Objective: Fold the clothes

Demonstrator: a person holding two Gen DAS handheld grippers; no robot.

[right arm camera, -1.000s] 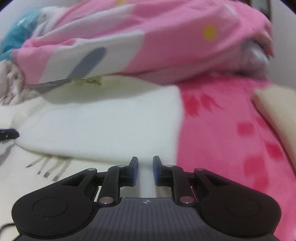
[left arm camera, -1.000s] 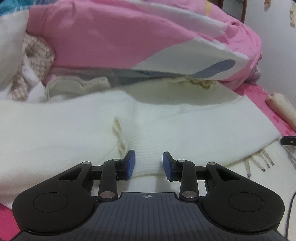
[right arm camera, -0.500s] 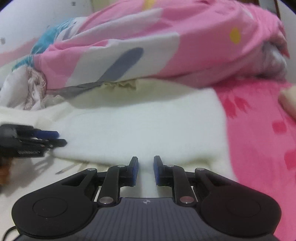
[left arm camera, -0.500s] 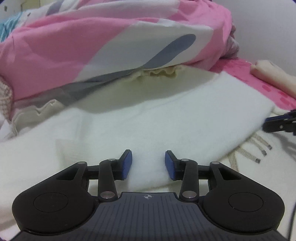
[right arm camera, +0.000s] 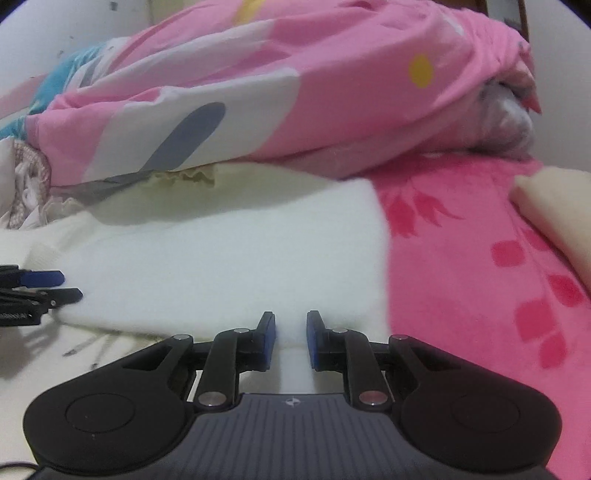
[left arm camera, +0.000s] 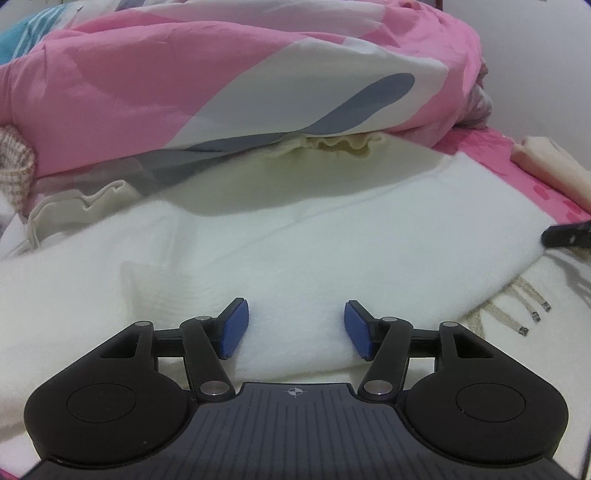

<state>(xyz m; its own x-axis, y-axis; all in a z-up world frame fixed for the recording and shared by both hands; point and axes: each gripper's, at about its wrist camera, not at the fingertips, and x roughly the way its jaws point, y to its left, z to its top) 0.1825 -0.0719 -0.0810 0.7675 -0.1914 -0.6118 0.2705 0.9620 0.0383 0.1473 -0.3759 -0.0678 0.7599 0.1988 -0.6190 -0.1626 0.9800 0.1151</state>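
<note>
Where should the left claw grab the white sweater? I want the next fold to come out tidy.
Probably the near folded edge of the white sweater, taken from the front, low and level. That edge lies doubled and raised off the bed right ahead of the left claw, whose jaws are opening with cloth between them, unpinched.

Plain white wall (right arm camera: pixel 74 33) behind a bed; pink flowered sheet (right arm camera: pixel 461 258) (dim, even light).

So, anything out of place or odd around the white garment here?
Yes: the pink quilt overhangs the far edge of the white garment, pinning it. Otherwise it lies flat, undamaged, on the bed.
</note>
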